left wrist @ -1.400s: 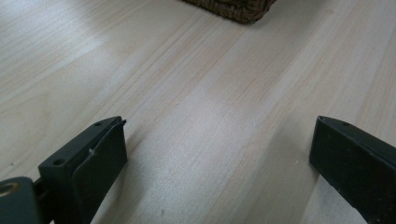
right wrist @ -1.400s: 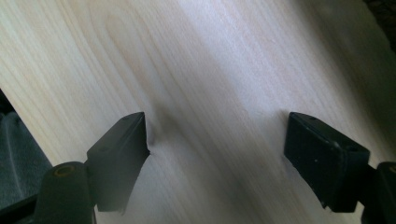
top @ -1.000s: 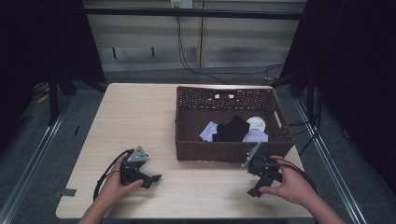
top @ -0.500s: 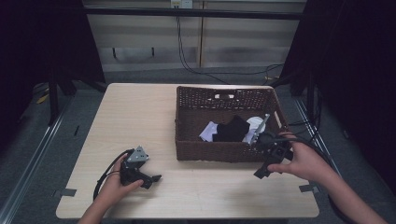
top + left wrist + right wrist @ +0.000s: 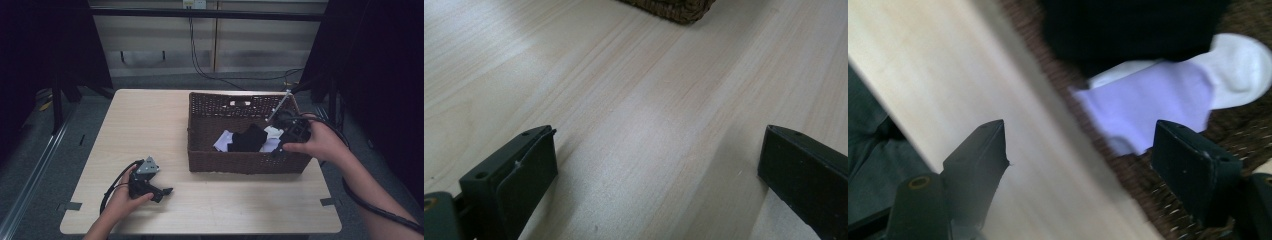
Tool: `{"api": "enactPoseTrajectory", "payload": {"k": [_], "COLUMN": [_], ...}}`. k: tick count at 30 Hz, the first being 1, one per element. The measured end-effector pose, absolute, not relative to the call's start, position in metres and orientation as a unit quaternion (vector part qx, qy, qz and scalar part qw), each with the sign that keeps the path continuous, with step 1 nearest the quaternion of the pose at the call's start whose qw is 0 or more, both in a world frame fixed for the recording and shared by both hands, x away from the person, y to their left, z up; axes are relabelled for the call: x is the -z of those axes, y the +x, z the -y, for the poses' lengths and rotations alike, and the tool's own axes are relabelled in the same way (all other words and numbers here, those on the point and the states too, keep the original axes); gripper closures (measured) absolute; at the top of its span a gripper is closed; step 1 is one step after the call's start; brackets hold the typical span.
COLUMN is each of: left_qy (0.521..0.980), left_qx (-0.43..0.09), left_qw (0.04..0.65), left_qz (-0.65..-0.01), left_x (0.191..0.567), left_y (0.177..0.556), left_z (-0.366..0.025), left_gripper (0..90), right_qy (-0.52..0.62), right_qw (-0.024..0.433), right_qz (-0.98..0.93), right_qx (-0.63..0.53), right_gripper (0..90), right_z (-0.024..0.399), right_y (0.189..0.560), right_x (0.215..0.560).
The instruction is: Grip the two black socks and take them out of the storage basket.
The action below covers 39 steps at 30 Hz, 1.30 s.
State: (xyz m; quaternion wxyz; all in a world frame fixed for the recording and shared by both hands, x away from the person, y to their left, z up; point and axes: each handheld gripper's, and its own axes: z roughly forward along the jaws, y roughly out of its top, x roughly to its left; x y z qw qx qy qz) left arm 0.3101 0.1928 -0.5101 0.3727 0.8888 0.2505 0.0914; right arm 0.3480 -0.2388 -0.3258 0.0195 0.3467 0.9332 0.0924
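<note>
Reaching into the basket
You're hovering the spread right gripper (image 5: 280, 146) over the lilac sock (image 5: 1153, 107) just ahead; centre it before closing.

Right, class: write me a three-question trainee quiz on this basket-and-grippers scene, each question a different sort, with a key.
1. True or false: the left gripper rests inside the wicker basket.
2. Which gripper is above the basket: A left, B right?
3. Fill in: beside the black cloth lies a white and ____ sock.

Key: 1 false, it is on the table; 2 B, jaws open and empty; 3 lilac.
</note>
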Motion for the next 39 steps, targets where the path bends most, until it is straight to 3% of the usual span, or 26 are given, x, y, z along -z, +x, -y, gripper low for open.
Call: {"api": "enactPoseTrajectory", "payload": {"k": [12, 22, 31, 33, 35, 36, 37, 39], "left_qy": [0.889, 0.892, 0.892, 0.892, 0.892, 0.892, 0.892, 0.892], "left_qx": [-0.088, -0.087, -0.087, -0.086, -0.087, -0.086, -0.086, -0.086], "left_qw": [0.373, 0.368, 0.368, 0.369, 0.368, 0.369, 0.369, 0.369], "left_qz": [-0.251, -0.246, -0.246, -0.246, -0.246, -0.246, -0.246, -0.246], "left_x": [0.51, 0.51, 0.51, 0.51, 0.51, 0.51, 0.51, 0.51], "left_y": [0.31, 0.31, 0.31, 0.31, 0.31, 0.31, 0.31, 0.31], "left_z": [-0.192, -0.192, -0.192, -0.192, -0.192, -0.192, -0.192, -0.192], "left_gripper": [1.2, 0.0, 0.0, 0.0, 0.0, 0.0, 0.0, 0.0], "right_qy": [0.403, 0.457, 0.479, 0.479, 0.473, 0.466, 0.466, 0.462], "right_qw": [0.037, 0.037, 0.02, 0.007, -0.005, -0.016, -0.016, -0.02], "right_qz": [-0.911, -0.885, -0.874, -0.874, -0.877, -0.881, -0.881, -0.883], "right_qx": [-0.085, -0.075, -0.08, -0.083, -0.084, -0.083, -0.083, -0.079], "right_gripper": [22.3, 25.0, 32.9, 39.3, 51.7, 69.9, 69.9, 82.3], "right_z": [0.239, 0.248, 0.252, 0.25, 0.247, 0.244, 0.244, 0.243], "right_y": [0.403, 0.442, 0.464, 0.466, 0.468, 0.468, 0.468, 0.467], "right_x": [0.353, 0.4, 0.425, 0.431, 0.434, 0.434, 0.434, 0.432]}}
